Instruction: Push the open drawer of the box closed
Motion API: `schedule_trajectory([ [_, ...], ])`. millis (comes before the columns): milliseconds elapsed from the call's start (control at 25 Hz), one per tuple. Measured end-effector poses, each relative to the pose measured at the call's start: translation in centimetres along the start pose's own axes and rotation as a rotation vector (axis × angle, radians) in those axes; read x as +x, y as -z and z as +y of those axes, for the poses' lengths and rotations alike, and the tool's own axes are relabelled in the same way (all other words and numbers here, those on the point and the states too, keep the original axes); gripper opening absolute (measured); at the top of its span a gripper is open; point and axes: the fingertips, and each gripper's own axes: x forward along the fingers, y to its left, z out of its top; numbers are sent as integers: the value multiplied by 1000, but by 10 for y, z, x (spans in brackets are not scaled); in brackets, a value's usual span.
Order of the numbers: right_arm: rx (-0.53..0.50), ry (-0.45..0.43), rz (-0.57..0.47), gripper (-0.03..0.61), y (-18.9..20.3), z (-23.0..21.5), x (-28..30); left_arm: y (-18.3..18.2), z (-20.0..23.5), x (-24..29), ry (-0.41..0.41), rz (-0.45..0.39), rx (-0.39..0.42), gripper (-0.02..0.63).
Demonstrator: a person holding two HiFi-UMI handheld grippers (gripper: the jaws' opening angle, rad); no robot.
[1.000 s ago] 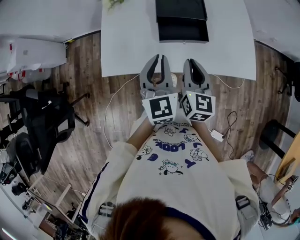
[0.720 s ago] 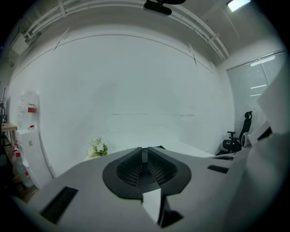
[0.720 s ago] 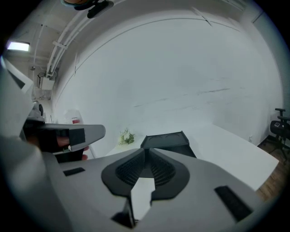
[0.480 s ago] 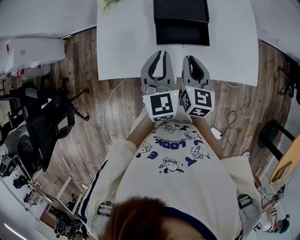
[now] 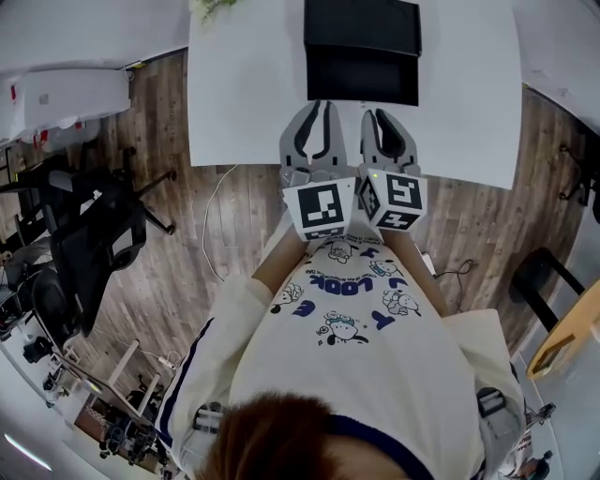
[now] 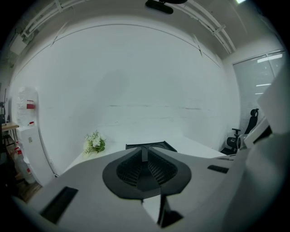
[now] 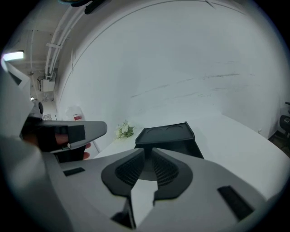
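Note:
A black box [image 5: 362,24] stands at the far middle of the white table [image 5: 248,84]. Its open drawer [image 5: 362,75] sticks out toward me. Both grippers hover side by side over the table's near part, pointing at the drawer and short of its front. The left gripper [image 5: 319,106] is shut and holds nothing, and so is the right gripper [image 5: 379,116]. In the left gripper view the shut tips [image 6: 144,152] partly cover the box [image 6: 164,146]. The right gripper view shows the box [image 7: 165,132] just beyond the shut tips [image 7: 148,154].
A small bunch of white flowers [image 5: 214,7] sits at the table's far left corner. On the wooden floor to the left stand a black office chair [image 5: 94,244] and a white cabinet [image 5: 66,94]. Cables trail across the floor near the table's front edge.
Both grippers have moved forward over the table's near edge toward the drawer. The box and table now sit lower and larger in the head view. The jaws stayed shut.

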Motion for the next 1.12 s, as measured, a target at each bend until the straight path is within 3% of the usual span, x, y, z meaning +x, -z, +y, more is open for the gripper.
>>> schedule_trajectory([
  [480,21,-43,87,60,23,-8,19,17,2,22,-20,50,-29,48],
  [600,30,-40,111,98,29,-10,25,19,5,26,-22,60,-30,49],
  [1120,10,-1,230,110,65,-16,42,32,18,37,4,103,-52,49],
])
